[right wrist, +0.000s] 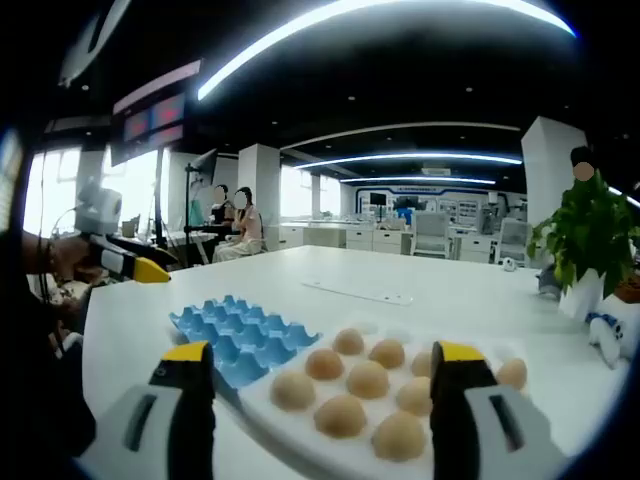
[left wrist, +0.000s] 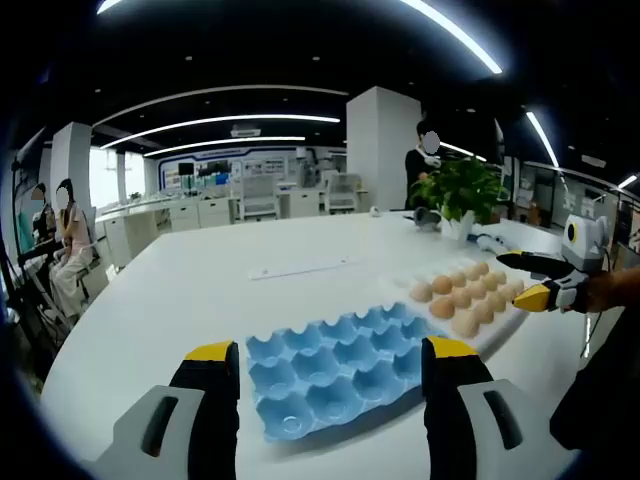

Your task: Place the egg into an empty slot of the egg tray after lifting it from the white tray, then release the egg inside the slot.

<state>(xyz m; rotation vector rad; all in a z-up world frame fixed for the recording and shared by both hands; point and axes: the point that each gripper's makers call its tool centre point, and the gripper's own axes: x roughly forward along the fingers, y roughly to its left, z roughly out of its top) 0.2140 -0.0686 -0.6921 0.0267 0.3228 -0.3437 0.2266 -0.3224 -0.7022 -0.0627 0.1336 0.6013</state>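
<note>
Right up front in the right gripper view, the right gripper (right wrist: pixel 322 372) has its jaws spread wide with nothing between them, hovering over the white tray (right wrist: pixel 262 412) full of brown eggs (right wrist: pixel 368 379). Nothing's picked up yet, so as far as I can tell the task hasn't really started.

Over in the left gripper view, the left gripper (left wrist: pixel 330 375) is also wide open and empty, and the blue egg tray (left wrist: pixel 335 368) sits right between its jaws on the white tabletop (left wrist: pixel 200 290). Every slot I can see in it looks empty, so any slot should do. From there the eggs sit at about 2 o'clock from the blue tray, touching or just beside it, hard to say which.

Still to do, I'd say: close on one egg, lift it, carry it over to a blue slot, let go inside. Basically everything.

Also a potted plant (left wrist: pixel 462 192) at the far edge, plus a few people in the background.
</note>
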